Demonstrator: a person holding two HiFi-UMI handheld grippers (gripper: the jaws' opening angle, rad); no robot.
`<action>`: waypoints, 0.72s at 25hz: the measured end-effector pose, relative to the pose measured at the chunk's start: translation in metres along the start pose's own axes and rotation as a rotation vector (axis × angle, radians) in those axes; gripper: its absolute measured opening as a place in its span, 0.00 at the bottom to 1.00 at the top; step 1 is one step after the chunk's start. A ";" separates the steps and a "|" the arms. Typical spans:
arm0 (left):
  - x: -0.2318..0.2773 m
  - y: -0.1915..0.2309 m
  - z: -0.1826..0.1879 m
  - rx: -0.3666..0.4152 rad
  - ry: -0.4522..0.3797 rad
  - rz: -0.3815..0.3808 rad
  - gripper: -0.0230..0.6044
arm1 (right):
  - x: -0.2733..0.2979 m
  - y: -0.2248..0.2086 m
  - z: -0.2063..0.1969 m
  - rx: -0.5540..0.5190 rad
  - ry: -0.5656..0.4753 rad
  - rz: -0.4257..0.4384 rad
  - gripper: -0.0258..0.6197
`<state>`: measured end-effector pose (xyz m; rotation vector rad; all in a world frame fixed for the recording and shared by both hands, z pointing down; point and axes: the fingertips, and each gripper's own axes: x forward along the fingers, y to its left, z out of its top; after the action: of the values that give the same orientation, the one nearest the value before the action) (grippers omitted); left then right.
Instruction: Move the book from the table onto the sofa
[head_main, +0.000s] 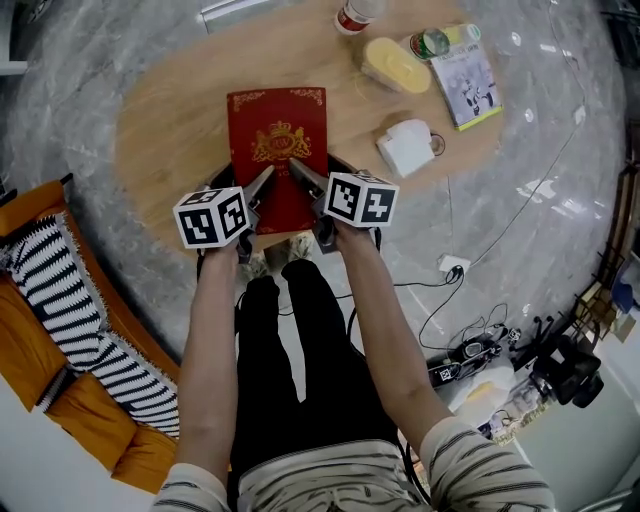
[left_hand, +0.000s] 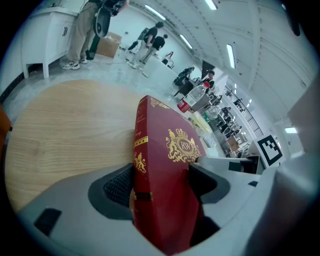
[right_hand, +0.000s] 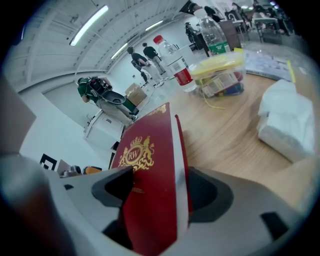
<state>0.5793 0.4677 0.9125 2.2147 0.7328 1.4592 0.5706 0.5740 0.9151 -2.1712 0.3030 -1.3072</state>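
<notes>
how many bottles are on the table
2: a red-label bottle near the far edge, and a green-label bottle beside the yellow-lidded container. Others may be hidden.

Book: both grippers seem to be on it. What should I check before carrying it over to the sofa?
1. Left gripper clamped on book: ok.
2. Right gripper clamped on book: ok.
3. Book fully off the table: cannot tell.
4. Tissues clear of book: ok, apart.
5. Sofa has room: ok, orange cushion bare beside striped blanket.
</notes>
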 end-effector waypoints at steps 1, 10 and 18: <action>-0.005 -0.003 0.001 0.004 -0.006 0.000 0.59 | -0.003 0.004 0.000 -0.007 -0.003 0.002 0.53; -0.056 -0.022 0.000 0.023 -0.056 0.006 0.58 | -0.040 0.045 -0.005 -0.053 -0.019 0.012 0.53; -0.128 -0.059 0.002 0.033 -0.104 0.013 0.58 | -0.100 0.100 -0.007 -0.106 -0.040 0.020 0.53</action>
<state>0.5273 0.4355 0.7857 2.3052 0.7140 1.3355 0.5253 0.5380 0.7863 -2.2733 0.3844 -1.2614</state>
